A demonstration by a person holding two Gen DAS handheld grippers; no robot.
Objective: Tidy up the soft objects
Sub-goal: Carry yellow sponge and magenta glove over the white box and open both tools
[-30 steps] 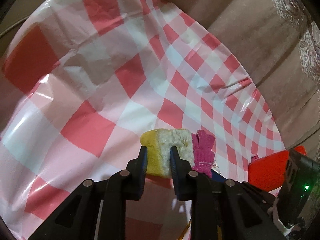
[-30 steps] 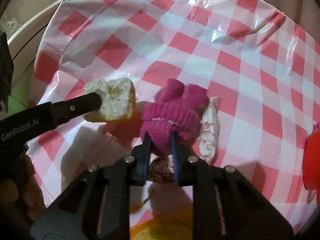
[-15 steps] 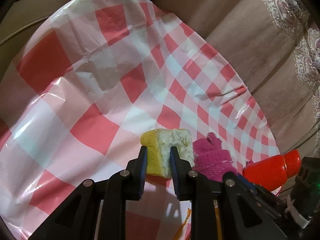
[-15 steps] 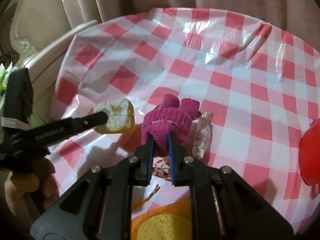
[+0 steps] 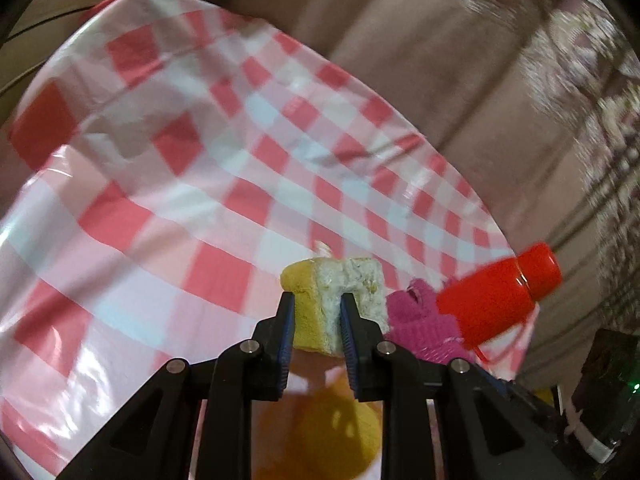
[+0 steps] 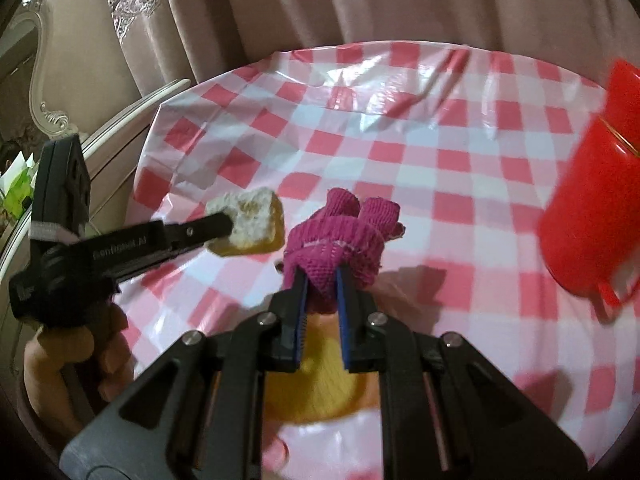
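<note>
A: What's left of the red plastic jug?

B: Open red-and-white checked plastic tablecloth, bare up to its far edge at the brown curtains. Leftmost, the left gripper is clamped on a yellow-and-white sponge block, held above the cloth.

A: And nearer the jug?

B: The right gripper pinches a magenta knitted glove, raised beside the sponge. A yellow round pad lies below both.
</note>
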